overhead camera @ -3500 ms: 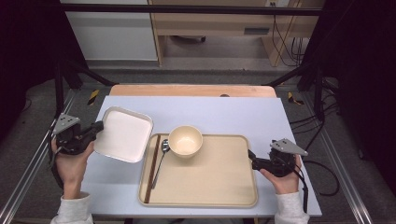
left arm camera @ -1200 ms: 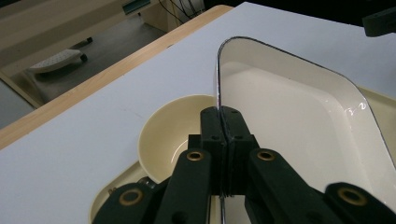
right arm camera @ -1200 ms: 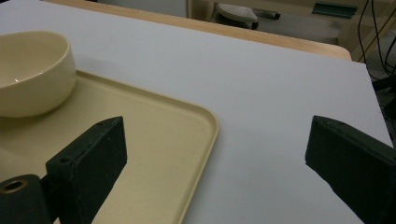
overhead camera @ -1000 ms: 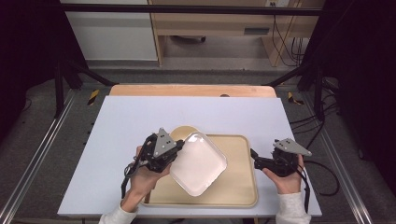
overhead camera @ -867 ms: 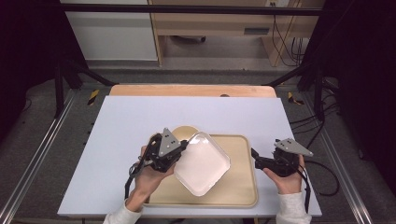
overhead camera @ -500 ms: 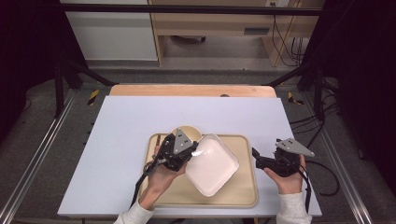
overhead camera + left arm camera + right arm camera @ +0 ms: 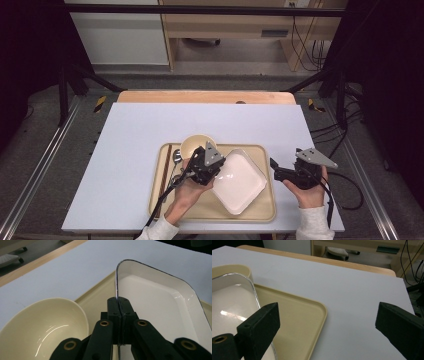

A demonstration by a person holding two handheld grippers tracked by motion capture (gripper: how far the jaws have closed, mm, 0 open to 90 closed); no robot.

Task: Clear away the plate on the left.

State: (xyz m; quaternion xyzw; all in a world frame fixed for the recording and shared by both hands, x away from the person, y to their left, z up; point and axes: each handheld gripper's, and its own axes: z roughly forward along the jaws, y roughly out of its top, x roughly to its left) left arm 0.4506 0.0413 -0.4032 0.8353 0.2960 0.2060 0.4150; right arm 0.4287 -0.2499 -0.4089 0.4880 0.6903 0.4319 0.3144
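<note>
A white square plate (image 7: pixel 239 181) lies over the right half of a beige tray (image 7: pixel 260 212). My left gripper (image 7: pixel 212 167) is shut on the plate's left rim; in the left gripper view the jaws (image 7: pixel 120 302) pinch the thin edge of the plate (image 7: pixel 160 302). A cream bowl (image 7: pixel 192 144) sits on the tray's far left part, right beside the gripper, and shows as the bowl (image 7: pixel 45 322) to the jaws' left. My right gripper (image 7: pixel 274 167) stands open just off the tray's right edge, nothing between its jaws (image 7: pixel 328 315), with the plate (image 7: pixel 232 300) at its left.
Brown chopsticks (image 7: pixel 164 172) and a spoon (image 7: pixel 176 159) lie along the tray's left side. The tray rests near the front of a white table (image 7: pixel 140 130) with a wooden strip (image 7: pixel 205 96) along its far edge. Dark frame rails flank the table.
The left gripper has carried the plate from the table's left side rightward over the tray, past the bowl. The right gripper has hardly moved.
</note>
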